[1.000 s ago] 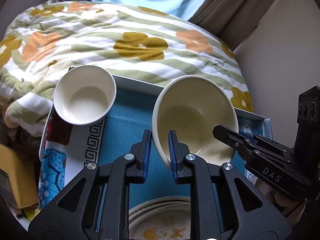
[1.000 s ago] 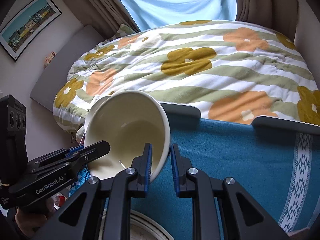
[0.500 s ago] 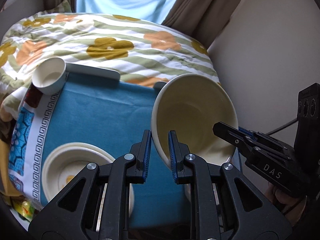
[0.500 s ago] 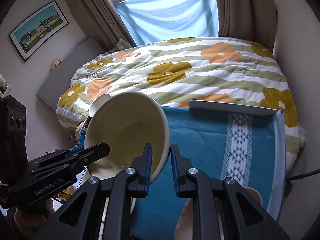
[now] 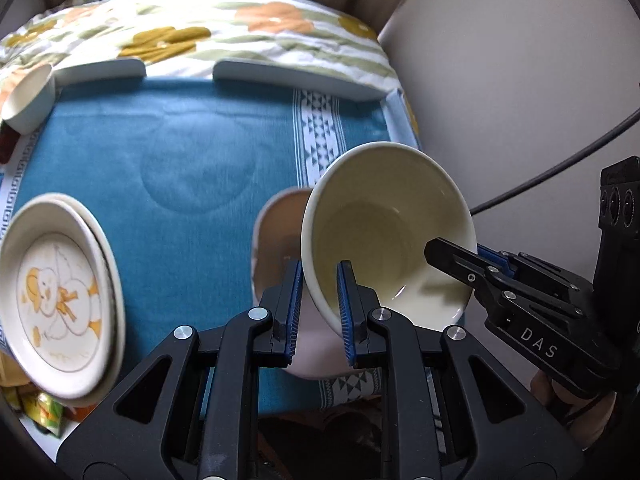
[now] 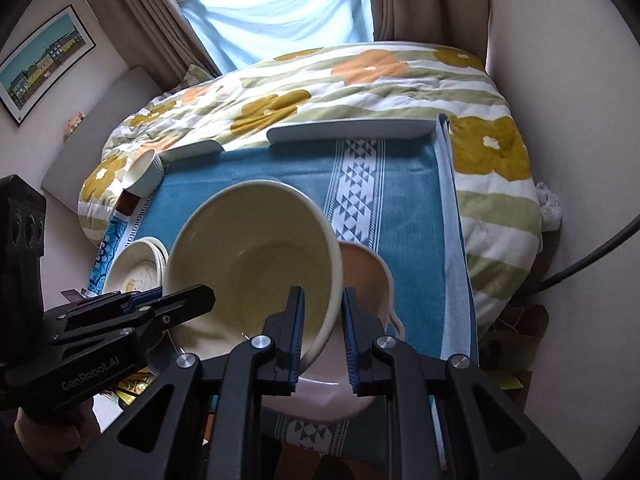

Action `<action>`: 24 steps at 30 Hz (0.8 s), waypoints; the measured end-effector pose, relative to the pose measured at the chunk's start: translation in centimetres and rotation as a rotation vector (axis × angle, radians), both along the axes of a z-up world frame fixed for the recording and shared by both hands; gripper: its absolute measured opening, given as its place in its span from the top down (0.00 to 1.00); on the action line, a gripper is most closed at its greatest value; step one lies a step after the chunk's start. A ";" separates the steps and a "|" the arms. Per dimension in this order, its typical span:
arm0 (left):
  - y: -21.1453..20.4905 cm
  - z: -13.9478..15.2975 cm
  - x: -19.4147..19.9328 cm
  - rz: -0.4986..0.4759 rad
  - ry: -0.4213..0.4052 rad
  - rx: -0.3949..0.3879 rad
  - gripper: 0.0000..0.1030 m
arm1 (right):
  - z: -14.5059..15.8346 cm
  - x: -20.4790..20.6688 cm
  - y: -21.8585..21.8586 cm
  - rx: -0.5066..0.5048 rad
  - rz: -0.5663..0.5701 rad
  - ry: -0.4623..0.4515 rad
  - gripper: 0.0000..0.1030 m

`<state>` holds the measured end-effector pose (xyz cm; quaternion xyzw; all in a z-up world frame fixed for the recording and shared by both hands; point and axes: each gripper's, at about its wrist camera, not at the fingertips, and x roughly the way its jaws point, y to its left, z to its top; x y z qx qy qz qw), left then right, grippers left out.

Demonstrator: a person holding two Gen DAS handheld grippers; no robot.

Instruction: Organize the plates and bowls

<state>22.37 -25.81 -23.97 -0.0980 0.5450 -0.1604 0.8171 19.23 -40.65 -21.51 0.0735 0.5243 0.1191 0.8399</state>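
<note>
Currently both claws pinch the same cream bowl (image 5: 384, 232) by its rim, 1 on each side. Left gripper (image 5: 318, 300): rim wall sits between its 2 blue pads, bowl body at 1 o'clock from the tips, mouth tilted toward the camera. Right gripper (image 6: 322, 324): same deal on the opposite rim, bowl at 11 o'clock from its tips. In the left view the right claw enters from 4 o'clock with 1 finger inside the bowl.

Bowl hangs over a pink bowl (image 6: 366, 276) on the blue cloth (image 5: 180, 152); contact between the 2 bowls is unclear. Pink bowl is mostly hidden behind the cream bowl and the fingers, only its left edge shows in the left view.

Stack of plates (image 5: 56, 300) with a cartoon print at 9 o'clock in the left view, blurred at its right rim, plate count unreadable. Small white bowl (image 6: 146, 172) at 10 o'clock near the far cloth corner, cut by the frame edge in the left view. Floral duvet (image 6: 360, 80) lies beyond the cloth at 12 o'clock.
</note>
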 end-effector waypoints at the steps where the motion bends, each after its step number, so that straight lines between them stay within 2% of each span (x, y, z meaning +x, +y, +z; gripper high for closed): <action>1: -0.4 -0.6 -0.1 -0.002 0.013 0.008 0.85 | -0.6 -0.1 -0.2 -0.001 0.002 0.009 0.84; 9: -1.6 -3.6 0.8 -0.020 0.069 0.084 0.85 | -3.9 0.0 -0.2 -0.028 0.040 0.063 0.84; 24: -2.9 -5.4 2.2 -0.071 0.081 0.215 0.85 | -5.2 0.7 0.3 -0.096 0.085 0.099 0.84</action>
